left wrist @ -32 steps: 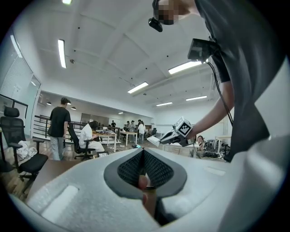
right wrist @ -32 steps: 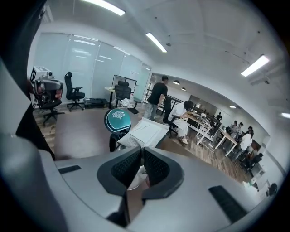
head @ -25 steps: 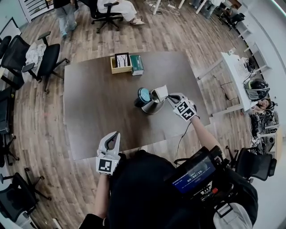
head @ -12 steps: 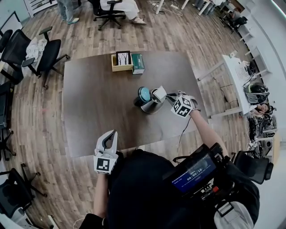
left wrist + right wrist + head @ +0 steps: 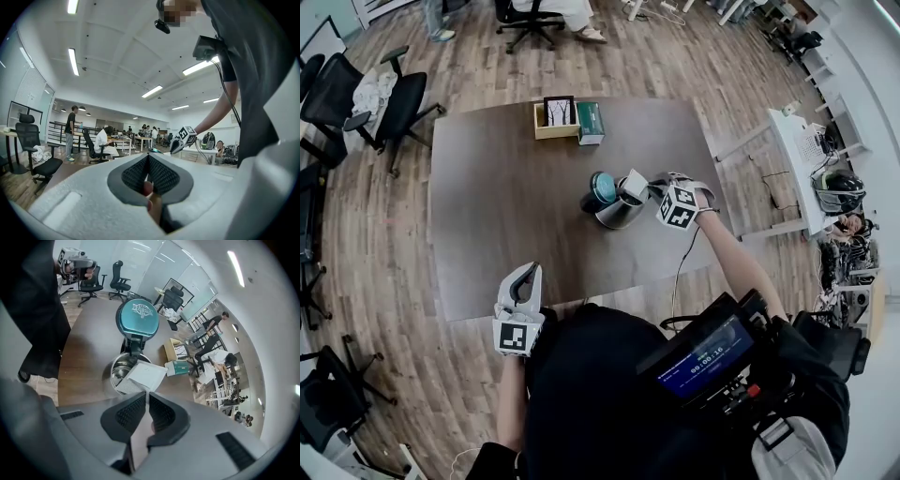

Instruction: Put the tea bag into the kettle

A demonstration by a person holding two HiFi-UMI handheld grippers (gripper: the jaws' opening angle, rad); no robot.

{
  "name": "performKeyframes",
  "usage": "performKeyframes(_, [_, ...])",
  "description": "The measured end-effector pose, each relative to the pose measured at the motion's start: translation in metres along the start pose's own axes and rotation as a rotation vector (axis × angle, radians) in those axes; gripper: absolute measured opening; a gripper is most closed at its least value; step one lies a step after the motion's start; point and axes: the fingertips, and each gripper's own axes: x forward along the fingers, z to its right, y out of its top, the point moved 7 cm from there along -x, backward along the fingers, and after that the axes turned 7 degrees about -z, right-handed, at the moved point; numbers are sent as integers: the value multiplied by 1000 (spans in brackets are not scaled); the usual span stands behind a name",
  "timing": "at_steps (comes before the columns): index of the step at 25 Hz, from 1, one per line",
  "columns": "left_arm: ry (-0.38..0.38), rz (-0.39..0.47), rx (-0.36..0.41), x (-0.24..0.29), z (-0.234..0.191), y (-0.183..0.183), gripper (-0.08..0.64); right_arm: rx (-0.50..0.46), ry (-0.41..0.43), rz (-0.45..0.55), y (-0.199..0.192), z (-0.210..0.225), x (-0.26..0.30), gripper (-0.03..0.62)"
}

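A: Where is the tea bag?

B: It is clamped in the right tongs, which are pinched shut on one edge. The white sachet hangs tilted over the open mouth of the kettle, with its lower corner at the rim.

A: Is it inside yet?

B: No, most of it is above the rim. The right gripper view looks past it into the kettle and shows only bare, shiny steel walls. I cannot tell whether there is water in it.

A: And the lid?

B: It is teal, hinged up and standing open at 11 o'clock of the mouth.

A: Where do the tongs sit?

B: The right tongs are at 3 o'clock of the kettle, near the middle of the dark counter. The left tongs are at 7 o'clock, well apart from it and just off the counter's near edge. Their jaws are pressed together with nothing between them.

A: Any other containers?

B: A wooden box sits at the counter's 12 o'clock edge and holds flat upright pieces that are too small to name. A green box sits against it at its 3 o'clock side.
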Motion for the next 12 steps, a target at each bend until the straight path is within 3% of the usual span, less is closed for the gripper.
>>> performKeyframes(12, [27, 15, -11, -3, -5, -1, 0, -190, 6, -72, 12, 2, 5, 30])
